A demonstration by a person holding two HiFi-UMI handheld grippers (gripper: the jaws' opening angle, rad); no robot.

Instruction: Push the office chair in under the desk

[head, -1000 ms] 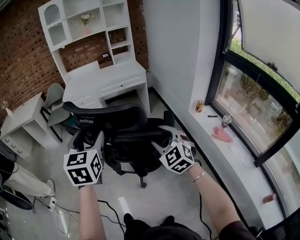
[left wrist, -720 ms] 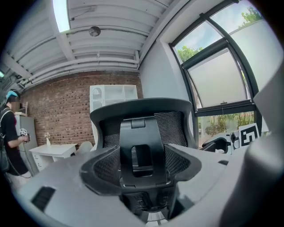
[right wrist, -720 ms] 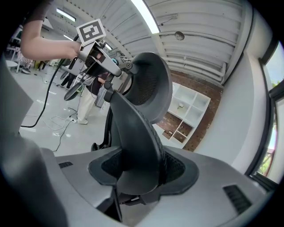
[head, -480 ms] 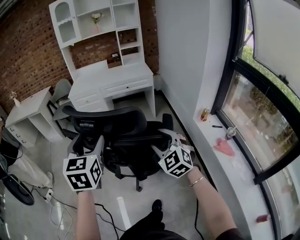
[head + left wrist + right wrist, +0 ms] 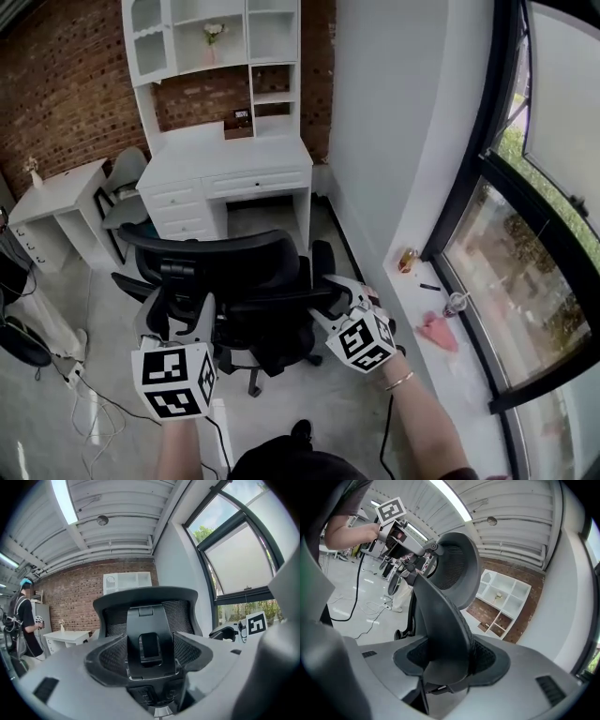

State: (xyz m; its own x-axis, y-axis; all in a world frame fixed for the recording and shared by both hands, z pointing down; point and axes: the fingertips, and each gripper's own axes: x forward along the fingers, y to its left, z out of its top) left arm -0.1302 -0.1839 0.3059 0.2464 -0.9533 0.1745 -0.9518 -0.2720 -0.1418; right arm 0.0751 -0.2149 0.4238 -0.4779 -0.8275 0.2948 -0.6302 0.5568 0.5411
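Observation:
A black mesh office chair [image 5: 225, 281] stands on the grey floor just in front of the white hutch desk [image 5: 230, 169], its back towards me. My left gripper [image 5: 176, 315] grips the left side of the chair's back. In the left gripper view the chair's back spine [image 5: 146, 644] fills the gap between the pads [image 5: 111, 654]. My right gripper [image 5: 328, 302] grips the right side. In the right gripper view the backrest edge [image 5: 440, 634] sits clamped between the jaws. The desk's kneehole [image 5: 258, 211] lies beyond the chair.
A second white desk [image 5: 56, 202] and a grey chair [image 5: 122, 183] stand at the left. A white wall [image 5: 394, 122] and a window sill [image 5: 427, 300] with a bottle [image 5: 405, 260] run along the right. Cables [image 5: 94, 412] lie on the floor. A person [image 5: 23, 616] stands far left.
The chair has rolled towards the desk with both grippers still on its back, and I have stepped forward after it. The desk now lies closer.

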